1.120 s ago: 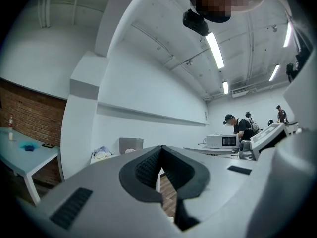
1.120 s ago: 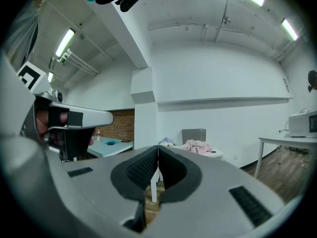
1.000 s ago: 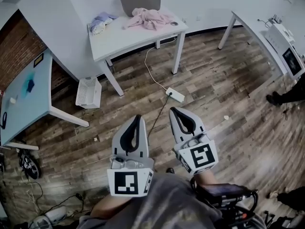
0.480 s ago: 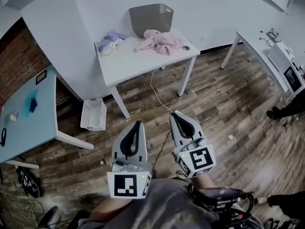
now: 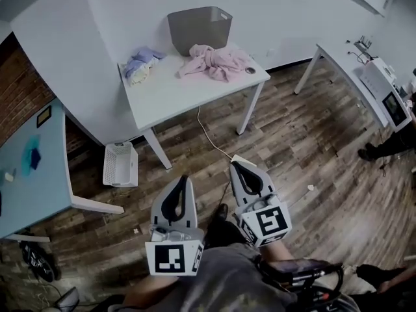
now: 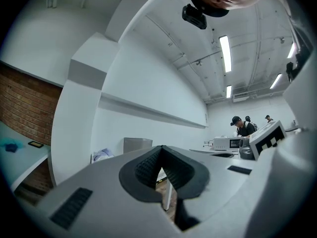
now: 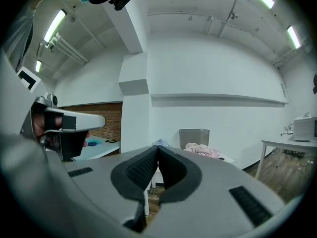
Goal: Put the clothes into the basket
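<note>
My left gripper (image 5: 184, 181) and right gripper (image 5: 236, 168), jaws together, empty; pink clothes (image 5: 214, 62) and basket (image 5: 198, 30) well beyond my fingertips.

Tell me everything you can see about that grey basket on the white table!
The grey rectangular plastic-looking basket stands upright at the back of the white table, close to the white wall. Its walls are plain, its top is open, and a handle slot is cut near the rim at one end. Nothing sticks out above it. The crumpled pink garment lies right in front of it; whether they touch is unclear.
</note>
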Demonstrator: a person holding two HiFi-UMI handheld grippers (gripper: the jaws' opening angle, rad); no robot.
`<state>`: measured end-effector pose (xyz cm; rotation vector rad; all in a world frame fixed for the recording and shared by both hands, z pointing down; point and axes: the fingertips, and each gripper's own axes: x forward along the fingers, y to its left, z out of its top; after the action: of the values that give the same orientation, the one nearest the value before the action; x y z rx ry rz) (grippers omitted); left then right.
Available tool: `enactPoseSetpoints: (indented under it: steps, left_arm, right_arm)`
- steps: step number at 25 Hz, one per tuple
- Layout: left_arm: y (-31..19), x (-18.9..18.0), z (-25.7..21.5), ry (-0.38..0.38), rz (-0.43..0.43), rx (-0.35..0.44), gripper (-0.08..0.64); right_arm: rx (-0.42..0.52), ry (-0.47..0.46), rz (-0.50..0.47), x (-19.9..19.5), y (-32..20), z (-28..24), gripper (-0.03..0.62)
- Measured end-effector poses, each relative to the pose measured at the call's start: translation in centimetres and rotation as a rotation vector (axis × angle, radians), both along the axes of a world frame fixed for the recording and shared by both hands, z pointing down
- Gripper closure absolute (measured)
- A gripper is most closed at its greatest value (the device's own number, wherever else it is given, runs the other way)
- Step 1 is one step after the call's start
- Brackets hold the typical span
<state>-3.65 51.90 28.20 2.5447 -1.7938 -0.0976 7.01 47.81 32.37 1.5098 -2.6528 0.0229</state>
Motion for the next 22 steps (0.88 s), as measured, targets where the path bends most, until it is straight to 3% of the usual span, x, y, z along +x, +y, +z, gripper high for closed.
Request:
enactPoseSetpoints:
  steps: [12, 22]
  left_arm:
    - [-11.2, 0.4, 1.4, -0.017, 0.002, -0.031, 0.552]
    - [-21.6, 4.1, -0.1, -0.069, 0.047, -0.015, 0.552]
  right_arm:
    - [-0.071, 0.002, 0.032, 1.1, -10.2, 2.8, 0.584]
    - [-0.032, -0.04, 0.061, 4.2, -19.9, 1.0, 0.584]
